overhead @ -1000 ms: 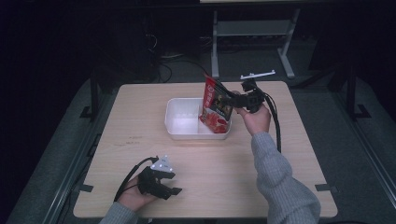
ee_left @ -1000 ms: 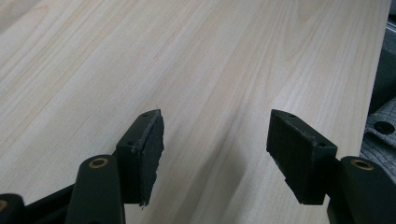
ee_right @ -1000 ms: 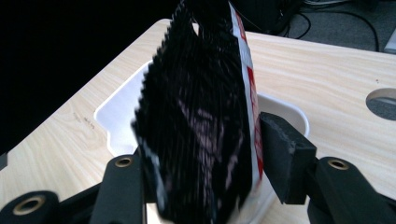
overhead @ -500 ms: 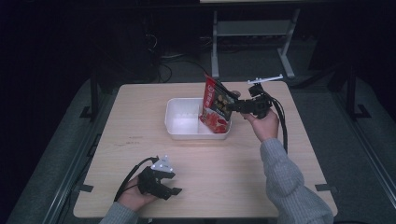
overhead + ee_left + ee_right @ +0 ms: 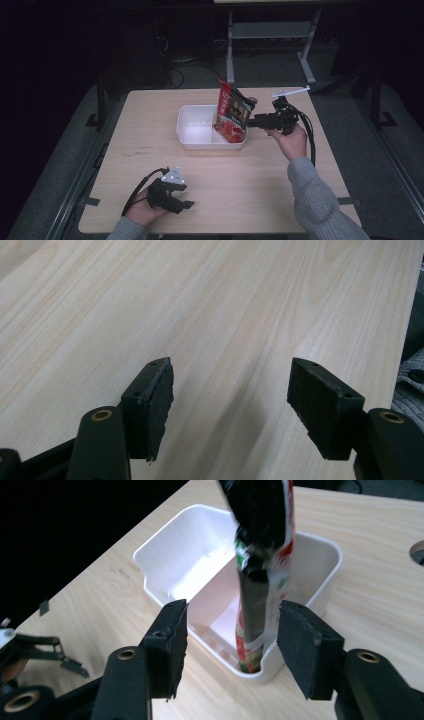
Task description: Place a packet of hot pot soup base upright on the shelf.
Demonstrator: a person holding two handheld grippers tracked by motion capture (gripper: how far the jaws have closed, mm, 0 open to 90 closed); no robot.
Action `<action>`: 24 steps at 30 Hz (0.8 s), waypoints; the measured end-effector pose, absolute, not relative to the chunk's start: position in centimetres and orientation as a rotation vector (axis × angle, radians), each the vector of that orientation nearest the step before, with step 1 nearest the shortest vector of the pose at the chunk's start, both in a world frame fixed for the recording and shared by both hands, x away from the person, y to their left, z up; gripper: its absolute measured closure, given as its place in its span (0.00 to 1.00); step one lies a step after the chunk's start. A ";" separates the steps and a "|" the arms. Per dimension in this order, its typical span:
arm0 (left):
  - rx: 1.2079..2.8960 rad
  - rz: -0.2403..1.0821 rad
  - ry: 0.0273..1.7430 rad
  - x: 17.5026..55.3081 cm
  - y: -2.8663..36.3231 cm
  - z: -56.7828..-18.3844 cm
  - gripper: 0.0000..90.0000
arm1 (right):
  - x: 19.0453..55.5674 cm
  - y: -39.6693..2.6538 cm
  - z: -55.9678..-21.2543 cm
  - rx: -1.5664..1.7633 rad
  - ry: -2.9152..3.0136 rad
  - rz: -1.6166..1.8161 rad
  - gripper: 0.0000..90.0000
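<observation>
Jaws of the right gripper (image 5: pixel 231 645) have just been opening; the snack packet (image 5: pixel 260 570) is seen unpinched ahead between them, long axis upright, foot in the white tub (image 5: pixel 165 560). Left gripper (image 5: pixel 172 192) is parked well apart, jaws wide.

A red and black snack bag (image 5: pixel 234 112) stands in a white tub (image 5: pixel 197 127) on the pale wood-grain table (image 5: pixel 260 185).

Red snack bag (image 5: pixel 233 111) upright in white bin (image 5: pixel 197 131), right gripper (image 5: pixel 253 121) just beside, left gripper (image 5: pixel 186 204) near table (image 5: pixel 260 180) edge.
</observation>
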State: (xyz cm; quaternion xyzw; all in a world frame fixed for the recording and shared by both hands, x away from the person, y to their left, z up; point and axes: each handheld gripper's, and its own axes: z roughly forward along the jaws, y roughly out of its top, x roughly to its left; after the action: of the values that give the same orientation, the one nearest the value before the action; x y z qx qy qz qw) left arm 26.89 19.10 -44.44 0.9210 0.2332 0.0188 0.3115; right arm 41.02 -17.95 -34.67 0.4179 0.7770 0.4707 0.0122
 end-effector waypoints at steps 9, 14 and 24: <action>2.427 0.042 0.607 26.9 19.0 -44.4 0.38 | 39.4 -18.2 -35.0 1.255 2.464 1.461 0.49; 2.430 0.043 0.606 26.9 18.9 -44.5 0.38 | 38.7 -18.5 -35.2 1.239 2.480 1.464 0.49; 2.430 0.036 0.604 26.8 18.8 -44.5 0.38 | 36.9 -19.5 -36.1 1.229 2.495 1.470 0.46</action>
State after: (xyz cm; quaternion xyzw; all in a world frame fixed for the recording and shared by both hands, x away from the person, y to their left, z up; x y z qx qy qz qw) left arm 26.84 18.81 -44.53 0.9215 0.2290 0.0136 0.3134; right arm 36.86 -19.51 -36.10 0.3908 0.7931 0.4673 -0.0024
